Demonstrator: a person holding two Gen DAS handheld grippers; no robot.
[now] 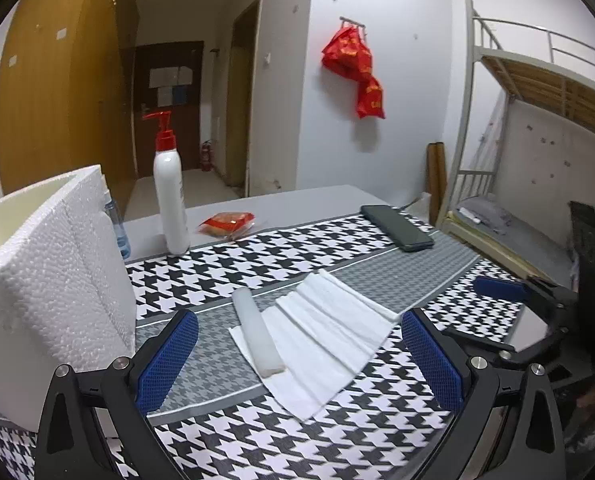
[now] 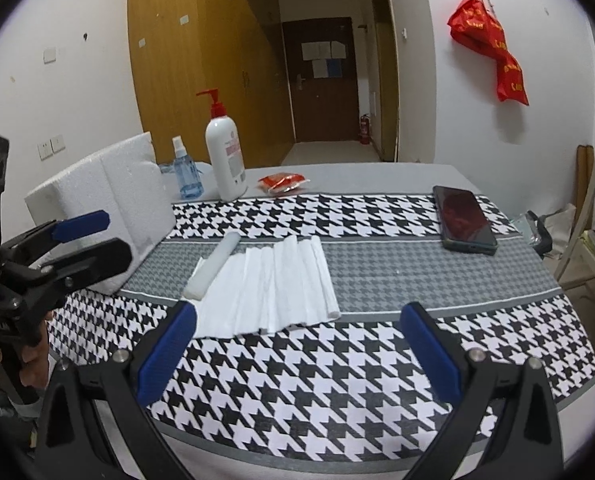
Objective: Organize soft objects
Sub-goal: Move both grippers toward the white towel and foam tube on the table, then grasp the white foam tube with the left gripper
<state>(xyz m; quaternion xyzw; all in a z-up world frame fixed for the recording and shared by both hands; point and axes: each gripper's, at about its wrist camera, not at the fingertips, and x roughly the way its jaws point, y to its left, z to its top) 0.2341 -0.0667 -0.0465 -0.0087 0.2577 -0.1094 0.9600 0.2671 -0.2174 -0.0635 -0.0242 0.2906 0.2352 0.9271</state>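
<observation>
Houndstooth cloth [image 2: 337,364] covers the tabletop, with wooden wardrobes [image 2: 201,52] and a hallway door [image 2: 321,80] behind. Foam box [image 1: 49,280] sits at the left edge, can't see inside. White towel [image 2: 273,292] lies mid-cloth, a roll [image 2: 213,268] on its left end. Left gripper [image 1: 299,356] and right gripper [image 2: 297,348] both gape wide, holding nothing.

Two bottles: pump bottle [image 2: 224,156]; spray bottle [image 2: 186,176]; one phone [image 2: 465,218]
</observation>
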